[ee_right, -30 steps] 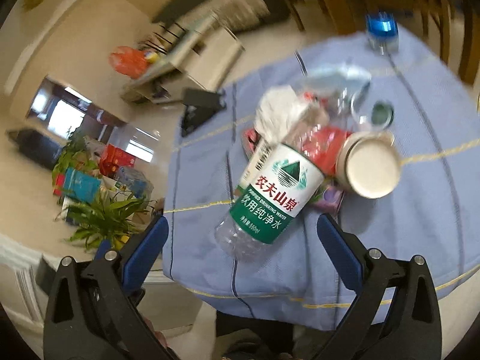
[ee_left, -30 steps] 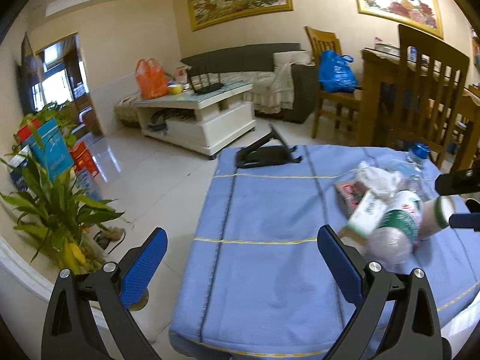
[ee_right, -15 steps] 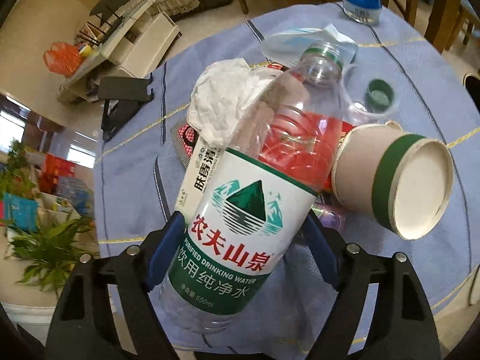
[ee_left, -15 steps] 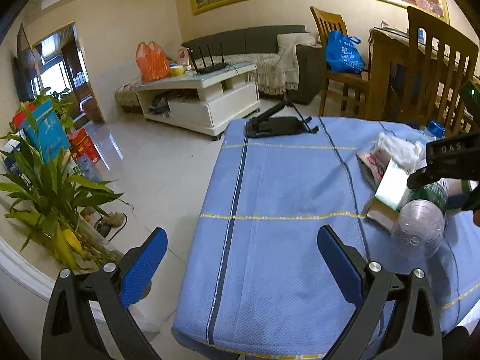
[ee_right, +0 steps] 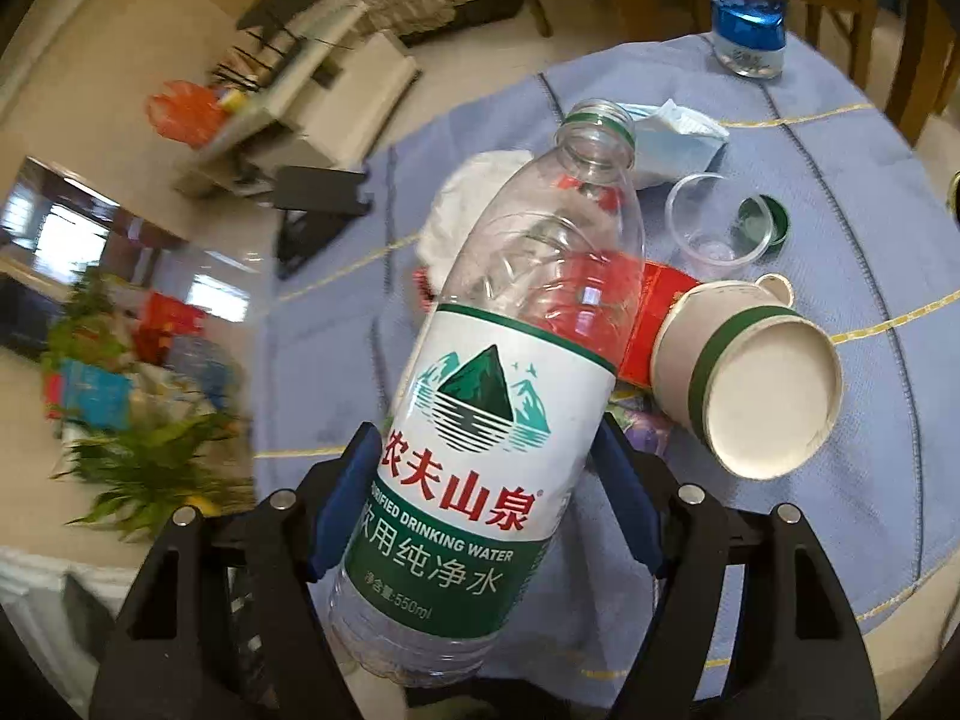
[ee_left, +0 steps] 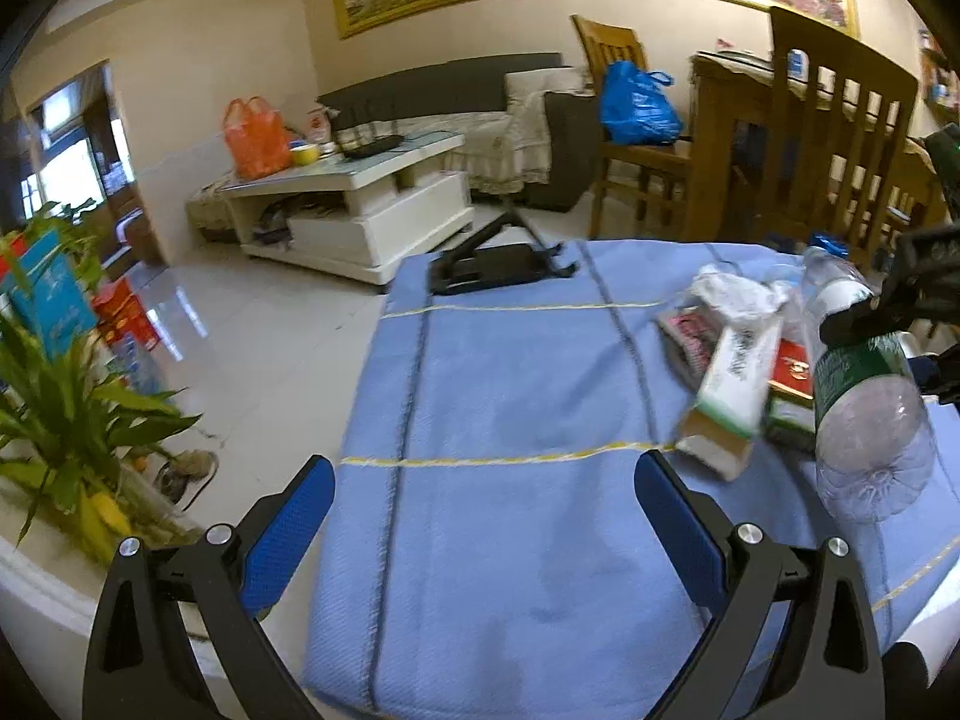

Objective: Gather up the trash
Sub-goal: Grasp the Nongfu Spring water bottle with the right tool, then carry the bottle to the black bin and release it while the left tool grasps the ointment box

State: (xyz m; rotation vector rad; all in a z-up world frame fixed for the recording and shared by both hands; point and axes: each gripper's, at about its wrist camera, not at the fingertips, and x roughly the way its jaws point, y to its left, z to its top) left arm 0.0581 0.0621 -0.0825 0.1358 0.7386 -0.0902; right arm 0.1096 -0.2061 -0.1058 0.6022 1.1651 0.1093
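An empty clear water bottle (ee_right: 498, 360) with a green and white label lies tilted over the trash pile on the blue tablecloth (ee_left: 510, 396). My right gripper (ee_right: 486, 438) has its jaws closing around the label, both blue pads touching its sides. Beside the bottle are a tipped paper cup (ee_right: 750, 372), a clear plastic cup (ee_right: 714, 228), a green cap (ee_right: 765, 219), crumpled tissue (ee_right: 468, 198), a face mask (ee_right: 672, 138) and a red packet (ee_right: 660, 300). A long carton (ee_left: 732, 390) lies left of the bottle (ee_left: 864, 396). My left gripper (ee_left: 483, 471) hangs open and empty over bare cloth.
A blue-lidded jar (ee_right: 747, 36) stands at the table's far edge, and a black folding stand (ee_left: 504, 258) sits at its far left corner. Wooden chairs (ee_left: 840, 120) stand behind the table. A potted plant (ee_left: 66, 408) and a white coffee table (ee_left: 360, 198) are to the left.
My right gripper came down over the bottle and its jaws narrowed from wide open until the pads reached the label. The left gripper sank a little toward the cloth.
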